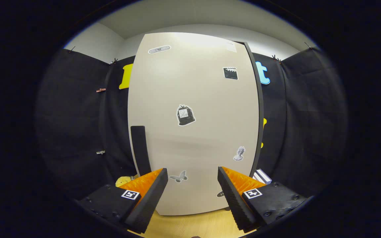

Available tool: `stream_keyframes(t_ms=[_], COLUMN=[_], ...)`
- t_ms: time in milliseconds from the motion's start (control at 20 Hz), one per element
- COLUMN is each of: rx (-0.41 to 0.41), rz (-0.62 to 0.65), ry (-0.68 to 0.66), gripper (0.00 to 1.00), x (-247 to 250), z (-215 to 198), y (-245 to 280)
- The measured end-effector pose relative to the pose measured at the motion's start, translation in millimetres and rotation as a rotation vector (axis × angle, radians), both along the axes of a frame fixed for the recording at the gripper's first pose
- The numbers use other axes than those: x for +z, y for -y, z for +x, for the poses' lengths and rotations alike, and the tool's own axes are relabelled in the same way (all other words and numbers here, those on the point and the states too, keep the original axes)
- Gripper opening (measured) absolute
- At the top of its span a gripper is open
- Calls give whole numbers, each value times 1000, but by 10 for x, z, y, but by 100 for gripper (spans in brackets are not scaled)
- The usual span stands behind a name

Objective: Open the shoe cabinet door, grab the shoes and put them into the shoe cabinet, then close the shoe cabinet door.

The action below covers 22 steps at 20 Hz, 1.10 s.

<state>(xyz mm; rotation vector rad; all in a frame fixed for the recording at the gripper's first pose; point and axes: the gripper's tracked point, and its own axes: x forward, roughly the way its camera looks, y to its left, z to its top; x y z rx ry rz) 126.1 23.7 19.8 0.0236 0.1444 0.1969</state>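
Observation:
The shoe cabinet door (193, 132) is a tall beige panel with several stickers, standing close ahead of me and looking shut. A dark vertical handle (140, 150) sits on its left edge, just beyond my left finger. My gripper (192, 177) is open with nothing between its fingers, aimed at the lower part of the door. A white striped thing (262, 176), possibly a shoe, peeks out past the door's right edge, behind my right finger. The cabinet's inside is hidden.
Black cloth walls close in on both sides of the cabinet. A yellow object (124, 181) lies low at the left, behind my left finger. The wooden floor (190, 224) shows below the door.

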Motion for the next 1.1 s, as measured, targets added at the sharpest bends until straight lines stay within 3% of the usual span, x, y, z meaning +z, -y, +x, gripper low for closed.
stream_keyframes(t_ms=[650,1100], rx=[-73,-54], rz=[34,29], ry=[14,27], gripper=[98,98], x=[179,193], z=[-36,-265], y=[53,-313])
